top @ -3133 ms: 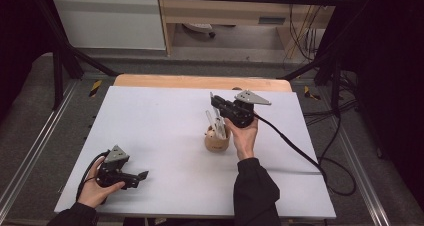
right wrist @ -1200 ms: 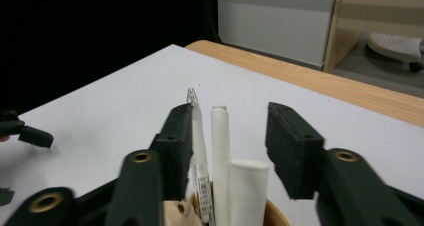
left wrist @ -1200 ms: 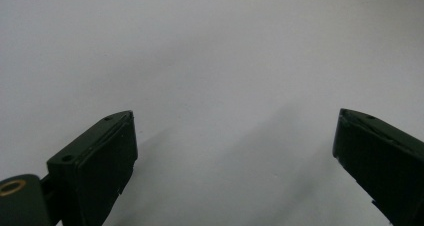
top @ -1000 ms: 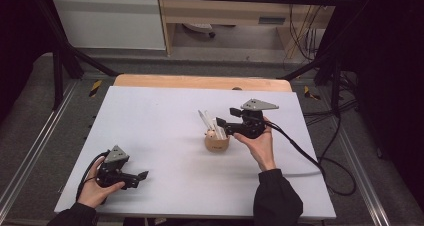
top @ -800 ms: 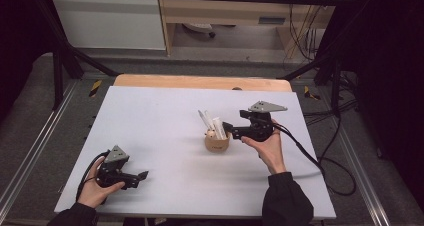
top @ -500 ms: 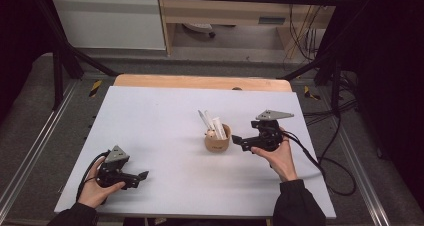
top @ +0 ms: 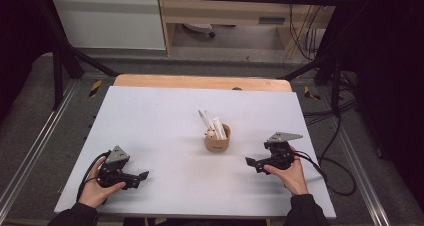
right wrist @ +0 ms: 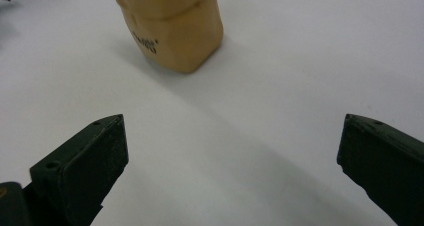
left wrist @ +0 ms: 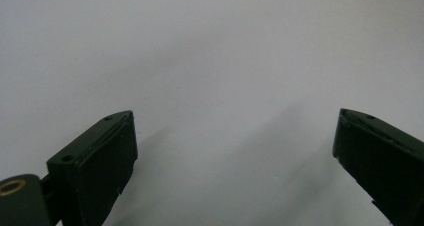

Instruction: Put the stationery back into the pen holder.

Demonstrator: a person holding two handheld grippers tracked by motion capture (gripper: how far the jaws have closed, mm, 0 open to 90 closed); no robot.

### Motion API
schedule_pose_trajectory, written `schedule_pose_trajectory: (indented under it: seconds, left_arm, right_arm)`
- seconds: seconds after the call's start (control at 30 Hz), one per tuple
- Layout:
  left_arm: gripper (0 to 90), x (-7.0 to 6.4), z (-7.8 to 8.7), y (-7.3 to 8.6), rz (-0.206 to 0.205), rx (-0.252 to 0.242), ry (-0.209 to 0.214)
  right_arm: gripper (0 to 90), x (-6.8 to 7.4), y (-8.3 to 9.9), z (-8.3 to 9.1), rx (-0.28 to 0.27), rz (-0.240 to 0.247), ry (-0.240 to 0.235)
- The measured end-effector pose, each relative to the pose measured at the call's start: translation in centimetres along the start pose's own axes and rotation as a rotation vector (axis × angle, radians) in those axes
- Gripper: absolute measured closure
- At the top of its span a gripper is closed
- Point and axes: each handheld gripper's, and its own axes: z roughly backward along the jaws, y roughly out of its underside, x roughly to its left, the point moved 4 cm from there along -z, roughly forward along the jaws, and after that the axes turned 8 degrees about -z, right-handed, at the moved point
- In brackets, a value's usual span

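Nearest us, our left tool (top: 141,176) rests at seven o'clock on the desk (top: 150,116), jaws spread wide over bare surface, holding nothing. Our right tool (top: 248,162) sits at five o'clock, jaws likewise apart and empty. From it the small tan cup (top: 217,139) lies toward ten o'clock, near but not touching, so the right hand is clearly the closer one. The cup stands upright near desk centre, and the white sticks (top: 210,122) in it lean toward eleven o'clock, away from us.
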Motion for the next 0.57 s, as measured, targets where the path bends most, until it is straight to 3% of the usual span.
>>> schedule_pose_trajectory:
  seconds: [0.23,0.37,0.57]
  left_arm:
    - [4.1,0.0,0.0,0.0,-0.009,-0.001,-0.001]
    - [4.1,-0.1,0.0,0.0,-0.018,-0.007,-0.003]
    - [4.1,-0.1,0.0,0.0,-0.024,-0.010,-0.002]
  right_arm:
    - [0.8,-1.2,2.5,0.4,0.036,0.028,0.005]
    - [0.8,-1.5,3.6,0.7,0.046,0.018,0.004]
    - [0.7,-1.8,3.8,1.3,0.028,0.016,0.010]
